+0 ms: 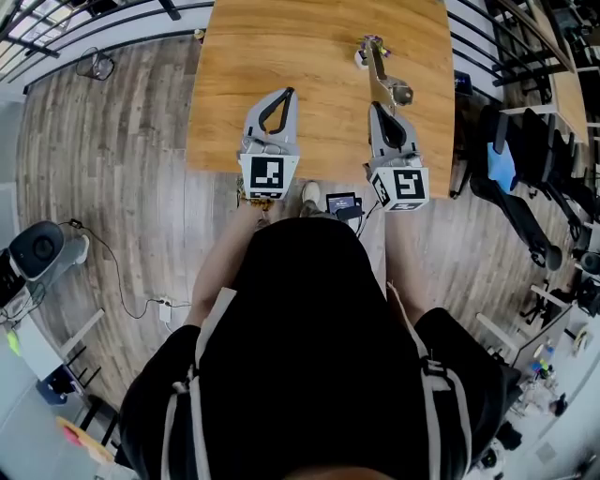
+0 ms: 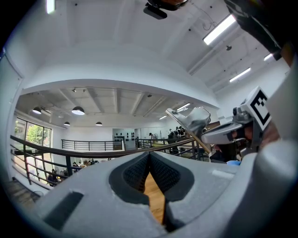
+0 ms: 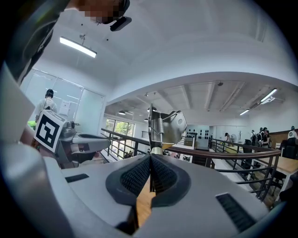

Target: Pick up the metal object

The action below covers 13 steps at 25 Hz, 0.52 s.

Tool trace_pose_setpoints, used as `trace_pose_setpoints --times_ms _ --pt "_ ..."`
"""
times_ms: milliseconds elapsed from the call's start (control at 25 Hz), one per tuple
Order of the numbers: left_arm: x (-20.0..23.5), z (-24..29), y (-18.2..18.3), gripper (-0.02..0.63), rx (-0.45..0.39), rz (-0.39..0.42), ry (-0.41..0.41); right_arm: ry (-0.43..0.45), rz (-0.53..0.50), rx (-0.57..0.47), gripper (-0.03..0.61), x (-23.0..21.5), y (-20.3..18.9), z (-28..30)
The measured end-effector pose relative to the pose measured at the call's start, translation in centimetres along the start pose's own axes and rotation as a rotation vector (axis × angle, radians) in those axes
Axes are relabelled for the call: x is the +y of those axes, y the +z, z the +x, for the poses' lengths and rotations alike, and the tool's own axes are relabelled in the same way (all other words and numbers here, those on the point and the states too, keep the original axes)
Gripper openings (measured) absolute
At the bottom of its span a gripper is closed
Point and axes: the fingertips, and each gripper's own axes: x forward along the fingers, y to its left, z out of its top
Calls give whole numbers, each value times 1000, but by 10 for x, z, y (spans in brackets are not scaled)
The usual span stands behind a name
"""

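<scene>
The metal object (image 1: 379, 77) is a long flat strip with a spring and a bent plate. It juts forward from my right gripper (image 1: 375, 106) above the wooden table (image 1: 281, 56). In the right gripper view that gripper (image 3: 150, 156) is shut on the object's thin edge, with the spring and plate (image 3: 165, 126) standing just past the pads. My left gripper (image 1: 287, 92) hovers beside it to the left, shut with nothing in it. The left gripper view shows its closed pads (image 2: 149, 154), with the metal object (image 2: 192, 122) up to the right.
The table's near edge lies just under both grippers. Black railings (image 1: 84, 23) run along the far left, and wood floor surrounds the table. Dark chairs and bags (image 1: 525, 159) stand at the right. A round device with cables (image 1: 42, 248) sits on the floor at the left.
</scene>
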Motion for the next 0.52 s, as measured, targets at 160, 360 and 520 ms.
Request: trace_pose_setpoints --times_ms 160,360,520 --pt "-4 -2 -1 11 5 -3 -7 -7 3 14 -2 -1 -6 -5" --pt "-7 -1 -4 11 3 -6 -10 -11 1 32 -2 -4 -17 -5" --pt "-9 1 -6 11 11 -4 -13 -5 7 50 -2 -5 -29 -4"
